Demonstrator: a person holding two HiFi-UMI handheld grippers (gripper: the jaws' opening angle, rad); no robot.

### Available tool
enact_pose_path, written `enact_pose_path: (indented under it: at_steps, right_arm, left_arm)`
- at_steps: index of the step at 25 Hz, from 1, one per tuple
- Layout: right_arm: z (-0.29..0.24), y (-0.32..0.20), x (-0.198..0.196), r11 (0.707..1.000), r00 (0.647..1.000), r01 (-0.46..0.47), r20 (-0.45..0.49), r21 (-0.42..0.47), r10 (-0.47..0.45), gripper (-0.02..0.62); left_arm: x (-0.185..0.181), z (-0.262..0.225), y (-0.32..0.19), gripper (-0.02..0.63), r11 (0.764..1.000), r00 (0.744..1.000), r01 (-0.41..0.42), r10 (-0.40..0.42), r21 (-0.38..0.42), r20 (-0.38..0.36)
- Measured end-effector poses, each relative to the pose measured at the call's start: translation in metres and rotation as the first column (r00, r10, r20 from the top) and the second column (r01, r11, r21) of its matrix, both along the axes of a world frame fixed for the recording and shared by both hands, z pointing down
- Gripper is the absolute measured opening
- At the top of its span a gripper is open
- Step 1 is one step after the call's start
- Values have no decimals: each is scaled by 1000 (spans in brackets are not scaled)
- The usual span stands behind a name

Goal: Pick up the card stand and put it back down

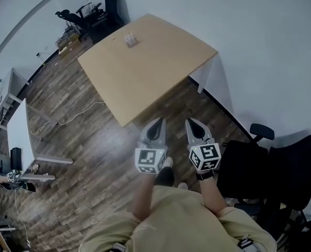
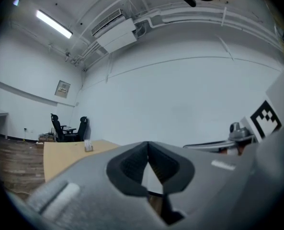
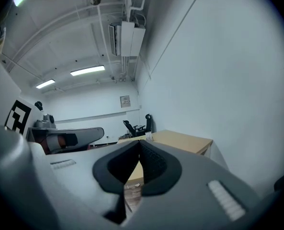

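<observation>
Head view: left gripper (image 1: pixel 157 122) and right gripper (image 1: pixel 193 121) jaws closed, empty; card stand (image 1: pixel 130 40) sits far across tabletop (image 1: pixel 150 83), so I'd approach first, then spread them.

Left gripper (image 2: pixel 148 145) fingers together, empty; card stand (image 2: pixel 88 146) on table (image 2: pixel 60 160).

Card stand (image 1: pixel 130 40) upright on far table (image 1: pixel 145 72)
</observation>
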State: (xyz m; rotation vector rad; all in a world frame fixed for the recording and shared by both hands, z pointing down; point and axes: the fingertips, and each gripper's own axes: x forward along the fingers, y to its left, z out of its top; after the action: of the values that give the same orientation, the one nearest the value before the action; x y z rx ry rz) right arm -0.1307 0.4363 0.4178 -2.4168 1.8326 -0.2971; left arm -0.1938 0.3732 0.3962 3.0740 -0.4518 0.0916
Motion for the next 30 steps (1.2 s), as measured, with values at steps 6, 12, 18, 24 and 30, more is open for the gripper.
enact_pose_path:
  at_steps: [6,12,18,24,30]
  right_arm:
    - [-20,-86,49,1000,997,-9,-82,-23,7,5]
    - [-26,-153,92,997,989,-57,-140,-44,50,5]
    - [-5,-196,123,994,988,-65,-149,-88,51,5]
    - [8,-225,206,993,993,-67,-105,-98,57,5]
    - [3,-295,285,999,995,34,-96,-28,-36,5]
  left_arm:
    - [54,-14,-88,3,1000,999,-23,23,-4,-47]
    - [99,-26,-165,3,998,997,-37,41,54,-68]
    - [140,2,-222,3,999,997,-46,45,-18,-56]
    - [205,17,-244,3,998,999,-50,50,-35,-20]
    - [278,27,-303,3,998,999,51,-51,-33,8]
